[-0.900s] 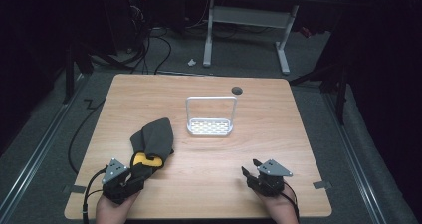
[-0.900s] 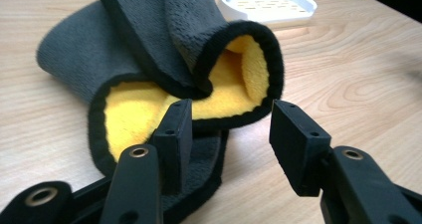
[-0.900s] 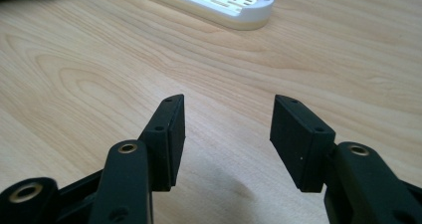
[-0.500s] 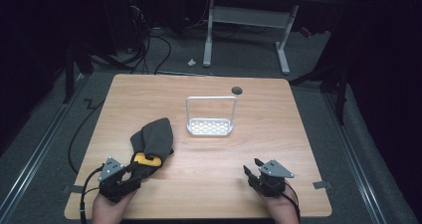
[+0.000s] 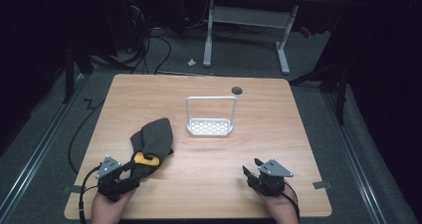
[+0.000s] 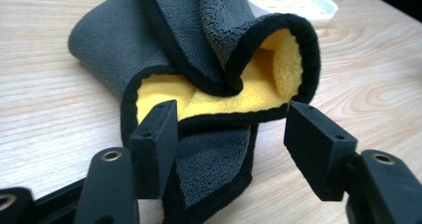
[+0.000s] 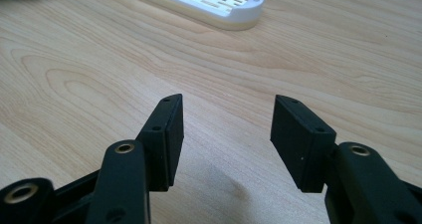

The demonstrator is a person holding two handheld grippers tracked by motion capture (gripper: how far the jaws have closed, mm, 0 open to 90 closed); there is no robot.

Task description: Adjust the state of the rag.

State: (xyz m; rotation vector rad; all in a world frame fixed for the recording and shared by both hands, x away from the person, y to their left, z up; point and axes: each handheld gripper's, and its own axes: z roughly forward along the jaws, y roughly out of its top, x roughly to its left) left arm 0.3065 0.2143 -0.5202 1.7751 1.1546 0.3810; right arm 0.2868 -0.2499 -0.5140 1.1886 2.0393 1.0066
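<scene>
Two tools are in my hands, and only the left tool (image 5: 130, 175) has shifted in the last moment: against the earlier high views it has slid a little toward the near-left corner of the desk (image 5: 278, 134), while the right tool (image 5: 255, 172) has kept its place near the front edge. The folded cloth (image 5: 152, 140), grey outside with a yellow lining, has not moved either; it lies on the left half of the desk, its yellow fold nearest to me.

In the left gripper view the cloth (image 6: 199, 84) sits between my left tool's (image 6: 231, 122) wide-open jaws, its black-trimmed edge just beside the left pad, but nothing is pinched. I judge the grasp is lined up and not yet made. My right tool (image 7: 226, 122) stands open too, over bare wood with nothing between its jaws.

For room: the white rack (image 5: 210, 118) stands upright past the middle, well apart from the cloth, and the wood between the two tools is free. My left tool sits close to the desk's front-left corner, so pulling back has little margin; forward and rightward is the open way.
</scene>
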